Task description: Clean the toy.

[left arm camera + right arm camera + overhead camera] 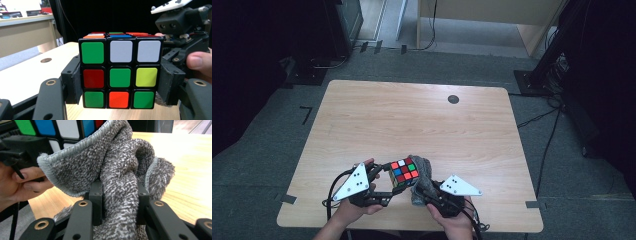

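Cube [404, 173] sits pinched in our left tongs [120, 82] above the desk's [412, 120] near edge, right tongs [120, 202] clamped on grey cloth [110, 165] touching it; we should wipe gently, keeping the cube square.

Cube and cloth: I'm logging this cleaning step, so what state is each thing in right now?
Puzzle cube: scrambled, upright, clamped at its sides.
Grey cloth: bunched up, pinched, pressed against the cube.
Left gripper: shut on the cube.
Right gripper: shut on the cloth.
Table: bare wood under both.
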The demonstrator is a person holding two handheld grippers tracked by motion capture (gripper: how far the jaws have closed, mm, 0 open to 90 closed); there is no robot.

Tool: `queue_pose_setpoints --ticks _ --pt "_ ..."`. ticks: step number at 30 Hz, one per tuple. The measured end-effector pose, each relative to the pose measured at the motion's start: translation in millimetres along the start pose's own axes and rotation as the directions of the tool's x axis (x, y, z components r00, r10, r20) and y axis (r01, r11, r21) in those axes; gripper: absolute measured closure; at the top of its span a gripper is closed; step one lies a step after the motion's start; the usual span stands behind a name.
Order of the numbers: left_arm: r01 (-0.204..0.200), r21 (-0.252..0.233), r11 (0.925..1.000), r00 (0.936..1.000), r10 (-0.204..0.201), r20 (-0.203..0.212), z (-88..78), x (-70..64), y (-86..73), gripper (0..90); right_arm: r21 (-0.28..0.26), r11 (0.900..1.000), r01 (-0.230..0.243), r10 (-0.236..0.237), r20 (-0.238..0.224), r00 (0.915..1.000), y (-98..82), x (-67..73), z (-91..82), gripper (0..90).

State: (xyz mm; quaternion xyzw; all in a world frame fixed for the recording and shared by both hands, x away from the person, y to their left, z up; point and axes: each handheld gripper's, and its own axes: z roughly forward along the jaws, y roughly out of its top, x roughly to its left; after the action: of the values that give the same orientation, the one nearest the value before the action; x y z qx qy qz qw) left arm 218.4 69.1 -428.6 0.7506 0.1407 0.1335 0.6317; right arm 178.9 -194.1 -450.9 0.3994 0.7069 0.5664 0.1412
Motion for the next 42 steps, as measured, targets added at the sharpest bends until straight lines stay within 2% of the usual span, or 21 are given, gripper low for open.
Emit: queue_pose_setpoints --ticks 1,3,5,6,8,11,15,22,27,30,33,35,39,42 --pt "-0.002 0.004 1.0 1.0 0.002 -0.001 0.4 -0.3 -0.4 34.1 -0.02 1.0 0.001 -0.001 0.0 1.0 3.2 -0.8 -2.9 68.5" --pt "-0.01 0.017 0.9998 0.9999 0.01 0.001 2.0 -1.6 -1.5 34.1 -0.092 0.996 -0.012 0.012 -0.003 0.9999 13.3 -0.7 -13.5 68.6" --pt "-0.009 0.014 0.9999 0.9999 0.009 0.006 3.1 -3.0 -2.0 34.1 -0.131 0.991 0.004 -0.004 0.002 1.0 20.0 2.3 -20.5 68.7" --pt "-0.004 0.01 0.9999 1.0 0.004 0.008 2.7 -3.0 -1.2 34.1 -0.13 0.991 0.011 -0.011 0.006 0.9999 20.7 3.1 -21.0 68.7" --pt "-0.001 0.002 1.0 1.0 0.001 0.004 1.0 -2.1 0.2 34.1 -0.117 0.993 -0.006 0.005 -0.005 1.0 17.4 2.4 -18.3 68.7" --pt "0.024 -0.027 0.9993 0.9997 -0.024 0.0 -2.5 0.7 1.8 34.1 -0.045 0.999 -0.015 0.014 -0.023 0.9996 5.7 0.6 -6.7 68.6" --pt "0.054 -0.073 0.9959 0.9969 -0.058 -0.052 -5.9 4.5 2.6 34.1 -0.004 0.999 -0.039 0.039 -0.058 0.9975 -3.1 5.9 4.9 68.7" --pt "0.056 -0.073 0.9957 0.997 -0.06 -0.049 1.8 -3.1 -0.2 34.0 -0.007 1.0 0.013 -0.014 -0.093 0.9955 -1.4 32.4 15.8 69.6" --pt "0.067 -0.073 0.995 0.9959 -0.072 -0.055 0.6 -0.6 -1.0 34.0 -0.009 0.997 0.07 -0.071 -0.128 0.9893 -3.5 43.1 17.3 69.7" --pt "0.068 -0.081 0.9944 0.9951 -0.073 -0.067 -2.0 0.9 0.2 34.1 -0.022 0.996 0.088 -0.09 -0.093 0.9916 -2.0 39.4 14.2 70.2" --pt "0.079 -0.097 0.9922 0.9941 -0.085 -0.066 -3.6 1.8 1.3 34.1 -0.054 0.998 0.036 -0.037 -0.034 0.9987 1.3 27.2 7.0 70.6" --pt "0.078 -0.093 0.9926 0.9943 -0.085 -0.065 -2.1 1.1 0.8 34.1 -0.069 0.998 0.012 -0.013 -0.023 0.9996 1.3 24.2 5.1 70.6" --pt "0.074 -0.081 0.994 0.9949 -0.079 -0.062 0.9 -0.6 -1.1 34.1 -0.04 0.998 0.05 -0.052 -0.066 0.9965 -2.2 39.2 12.2 70.4" --pt "0.072 -0.08 0.9942 0.9945 -0.078 -0.07 -1.2 0.9 -0.9 34.1 -0.031 0.995 0.094 -0.097 -0.11 0.9893 -4.0 47.5 16.3 70.3"
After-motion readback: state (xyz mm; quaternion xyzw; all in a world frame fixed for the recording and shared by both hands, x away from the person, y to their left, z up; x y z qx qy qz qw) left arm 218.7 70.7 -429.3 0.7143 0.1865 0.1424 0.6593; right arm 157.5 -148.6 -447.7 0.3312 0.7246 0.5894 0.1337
